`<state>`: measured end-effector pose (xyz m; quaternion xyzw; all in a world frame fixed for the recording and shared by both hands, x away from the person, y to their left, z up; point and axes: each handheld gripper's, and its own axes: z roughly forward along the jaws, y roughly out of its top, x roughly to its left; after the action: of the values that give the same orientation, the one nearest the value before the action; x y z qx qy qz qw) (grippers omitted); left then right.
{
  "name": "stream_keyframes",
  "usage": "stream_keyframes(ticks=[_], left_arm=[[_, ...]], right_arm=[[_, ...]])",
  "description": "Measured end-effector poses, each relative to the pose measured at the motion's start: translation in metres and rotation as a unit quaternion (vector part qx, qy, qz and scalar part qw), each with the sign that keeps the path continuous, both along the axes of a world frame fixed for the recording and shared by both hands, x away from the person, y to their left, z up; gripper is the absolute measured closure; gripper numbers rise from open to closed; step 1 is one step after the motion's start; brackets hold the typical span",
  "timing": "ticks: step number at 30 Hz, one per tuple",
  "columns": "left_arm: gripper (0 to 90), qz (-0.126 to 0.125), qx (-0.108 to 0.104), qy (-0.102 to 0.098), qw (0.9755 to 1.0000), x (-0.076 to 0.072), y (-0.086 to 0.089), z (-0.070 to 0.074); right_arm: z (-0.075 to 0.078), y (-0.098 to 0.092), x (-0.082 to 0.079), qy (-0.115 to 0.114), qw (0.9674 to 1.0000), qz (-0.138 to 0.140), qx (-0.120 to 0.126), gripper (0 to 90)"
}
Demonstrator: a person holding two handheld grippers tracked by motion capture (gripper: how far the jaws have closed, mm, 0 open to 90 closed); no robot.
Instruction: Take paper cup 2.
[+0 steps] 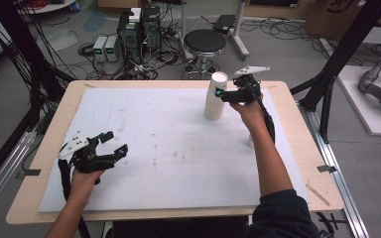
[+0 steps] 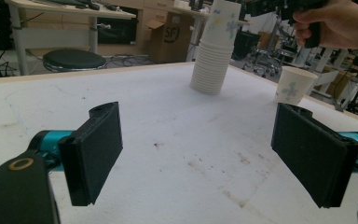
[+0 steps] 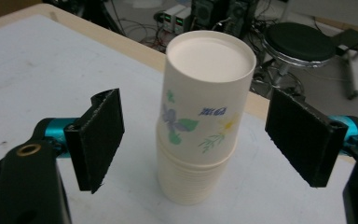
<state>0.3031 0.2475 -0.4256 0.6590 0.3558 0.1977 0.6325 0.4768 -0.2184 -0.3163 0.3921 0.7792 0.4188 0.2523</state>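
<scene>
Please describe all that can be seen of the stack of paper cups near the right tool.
The tall stack of white paper cups stands upside down on the white table sheet, near its far edge. The top cup's flat bottom faces up, and its wall bears small printed flowers and leaves in blue, green and yellow. Many rims crowd together at the base. The black open right tool reaches around the top cup, with gaps at both pads.

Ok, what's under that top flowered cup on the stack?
The top cup sits upside down over a stack of nested cups; their rims show below it, their upper parts are covered.
</scene>
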Motion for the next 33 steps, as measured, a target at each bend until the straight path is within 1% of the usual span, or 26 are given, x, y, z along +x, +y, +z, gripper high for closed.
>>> stream_keyframes(ticks=[2,3,5,7,8,12,16,17,18,20,22,24,25,26,29,30,33], left_arm=[[16.3,-0.001,0.001,0.001,1.0000,0.000,0.000,0.000],[16.3,-0.001,0.000,0.001,1.0000,0.000,0.000,0.000],[16.3,0.000,-0.001,0.002,1.0000,0.000,0.000,0.000],[16.4,-0.001,-0.001,0.002,1.0000,0.000,0.000,0.000],[16.3,0.000,-0.002,0.003,1.0000,0.000,-0.001,0.000],[16.3,0.000,-0.001,0.003,1.0000,0.001,0.000,-0.001],[16.3,0.001,-0.002,0.004,1.0000,0.002,0.000,-0.001],[16.4,0.002,-0.002,0.004,1.0000,0.002,0.000,-0.002],[16.4,0.002,-0.002,0.004,1.0000,0.002,0.001,-0.002],[16.3,0.002,-0.001,0.005,1.0000,0.002,0.001,-0.002],[16.3,0.001,-0.003,0.005,1.0000,0.001,0.001,-0.002],[16.3,0.001,-0.001,0.006,1.0000,0.001,0.002,-0.002],[16.3,0.003,-0.001,0.006,1.0000,0.001,0.002,-0.002],[16.3,0.003,-0.002,0.006,1.0000,0.001,0.002,-0.002],[16.3,0.002,-0.002,0.006,1.0000,0.002,0.002,-0.002],[16.4,0.002,-0.002,0.006,1.0000,0.002,0.002,-0.002],[16.4,0.000,-0.003,0.006,1.0000,0.002,0.001,-0.002]], right_arm=[[0.001,0.001,0.004,-0.008,1.0000,-0.002,0.004,20.0],[0.000,0.001,0.006,-0.007,1.0000,-0.004,0.004,20.0],[-0.002,0.001,0.011,0.000,1.0000,-0.009,0.004,20.0],[-0.004,0.001,0.015,0.003,0.9999,-0.011,0.012,20.0],[-0.005,0.001,0.016,0.004,0.9998,-0.012,0.012,20.0],[-0.006,0.007,0.025,0.013,0.9998,-0.014,0.007,20.0],[-0.002,0.018,0.034,0.007,0.9999,-0.008,0.006,20.0],[-0.002,0.020,0.035,0.011,0.9999,-0.010,0.001,20.0],[-0.003,0.022,0.037,0.010,0.9999,-0.011,-0.003,20.0],[-0.005,0.023,0.040,0.013,0.9998,-0.012,-0.001,20.0],[-0.008,0.024,0.043,0.019,0.9997,-0.018,-0.001,20.1],[-0.010,0.023,0.045,0.024,0.9995,-0.019,0.006,20.7],[-0.011,0.023,0.045,0.019,0.9996,-0.018,0.005,24.0],[-0.011,0.023,0.045,0.020,0.9996,-0.017,0.008,26.9],[-0.011,0.023,0.046,0.020,0.9996,-0.016,0.011,30.5],[-0.010,0.022,0.045,0.021,0.9996,-0.015,0.013,33.5],[-0.009,0.022,0.044,0.017,0.9997,-0.012,0.012,34.2]])
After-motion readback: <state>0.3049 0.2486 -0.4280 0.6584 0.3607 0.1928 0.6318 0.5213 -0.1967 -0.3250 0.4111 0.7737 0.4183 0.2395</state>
